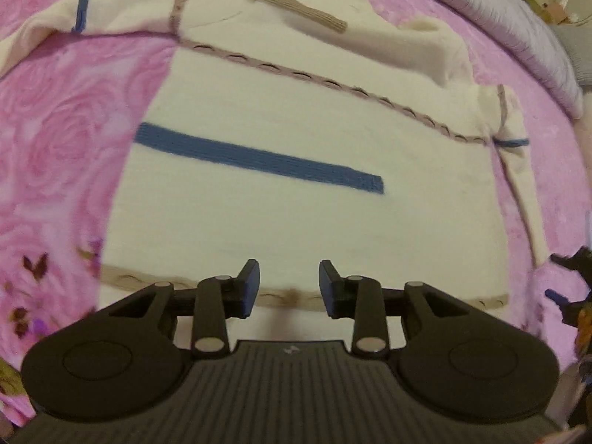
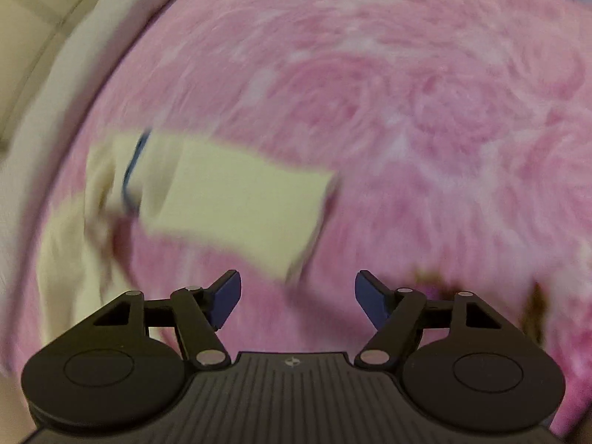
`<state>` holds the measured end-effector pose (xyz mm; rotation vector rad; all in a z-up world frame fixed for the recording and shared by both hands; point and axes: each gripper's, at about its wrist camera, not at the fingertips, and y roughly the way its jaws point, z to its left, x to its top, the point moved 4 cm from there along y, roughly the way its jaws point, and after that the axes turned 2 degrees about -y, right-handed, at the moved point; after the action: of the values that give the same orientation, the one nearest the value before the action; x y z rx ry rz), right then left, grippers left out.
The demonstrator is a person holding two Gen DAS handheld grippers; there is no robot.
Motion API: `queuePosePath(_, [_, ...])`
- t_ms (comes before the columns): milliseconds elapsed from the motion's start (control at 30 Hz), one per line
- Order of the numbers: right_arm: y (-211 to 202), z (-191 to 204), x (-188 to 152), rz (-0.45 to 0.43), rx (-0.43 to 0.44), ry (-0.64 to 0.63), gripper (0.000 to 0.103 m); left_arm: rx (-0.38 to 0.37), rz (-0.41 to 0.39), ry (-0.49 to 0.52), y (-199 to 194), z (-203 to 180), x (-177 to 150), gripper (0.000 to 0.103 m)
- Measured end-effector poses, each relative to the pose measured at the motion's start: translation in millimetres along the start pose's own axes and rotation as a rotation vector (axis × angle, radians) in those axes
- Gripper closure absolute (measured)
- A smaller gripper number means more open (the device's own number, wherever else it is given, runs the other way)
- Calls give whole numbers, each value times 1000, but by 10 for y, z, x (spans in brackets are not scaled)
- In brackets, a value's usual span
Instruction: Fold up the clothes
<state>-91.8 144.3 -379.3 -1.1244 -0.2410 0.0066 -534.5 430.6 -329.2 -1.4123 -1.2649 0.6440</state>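
Observation:
A cream knitted sweater with a blue stripe and beige stitched trim lies spread flat on a pink rose-patterned bedspread. My left gripper hovers open over its near hem, nothing between the fingers. One sleeve with a beige cuff is folded across the top. In the blurred right wrist view, a cream sleeve lies on the bedspread ahead and left of my right gripper, which stands open and empty. That gripper also shows at the right edge of the left wrist view.
A white-grey pillow or duvet runs along the far right of the bed. A pale bed edge or mattress side borders the bedspread on the left in the right wrist view. Furniture shows faintly beyond the bed.

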Motion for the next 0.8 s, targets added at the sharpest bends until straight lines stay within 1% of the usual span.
queuePosePath(33, [74,-103,129,-6,24,46,30,14,-5,-7,12,-73,-20,73])
queuePosePath(67, [147,-206,259,-12,49,93,27,27,-9,-13,24,-146,-39,73])
queuePosePath(100, [77,-168,313,-13,73,61,27,40,-9,-14,43,-209,-58,73])
queuePosePath(133, [2,-127,364,-13,97,28,38,53,-9,-14,63,-273,-77,73])
queuePosePath(167, [-72,-87,415,-13,121,-5,96,67,-10,-14,81,-337,-97,73])
queuePosePath(200, [-147,-46,465,-13,145,-39,98,84,-13,-8,87,-414,-131,73])
queuePosePath(267, [-297,36,566,-13,193,-105,98,104,-15,-1,96,-554,-163,73])
queuePosePath(367, [-524,157,714,-14,266,-206,98,120,-44,3,-20,-673,-180,73])
queuePosePath(400, [-689,112,769,-34,253,-223,98,126,-52,-1,-66,-695,-184,73])
queuePosePath(467, [-984,-88,927,-80,169,-243,98,129,-64,-7,-146,-728,-194,73])
queuePosePath(533, [-1083,-381,1045,-112,48,-250,98,124,-66,-10,-196,-754,-216,73])
queuePosePath(600, [-911,-669,1106,-63,-53,-212,98,116,-48,-9,-157,-788,-245,73])
queuePosePath(633, [-756,-809,1110,-31,-86,-184,95,113,-37,-6,-112,-810,-254,72])
queuePosePath(667, [-631,-876,1089,2,-156,-171,85,110,-25,-2,-66,-831,-263,72])
queuePosePath(700, [-510,-941,1068,34,-227,-159,79,107,-14,2,-22,-852,-271,72])
queuePosePath(733, [-390,-1005,1047,67,-298,-147,79,108,-9,14,4,-867,-266,72])
queuePosePath(800, [-489,-888,1017,-45,-331,-173,73,115,-1,41,44,-875,-240,71])
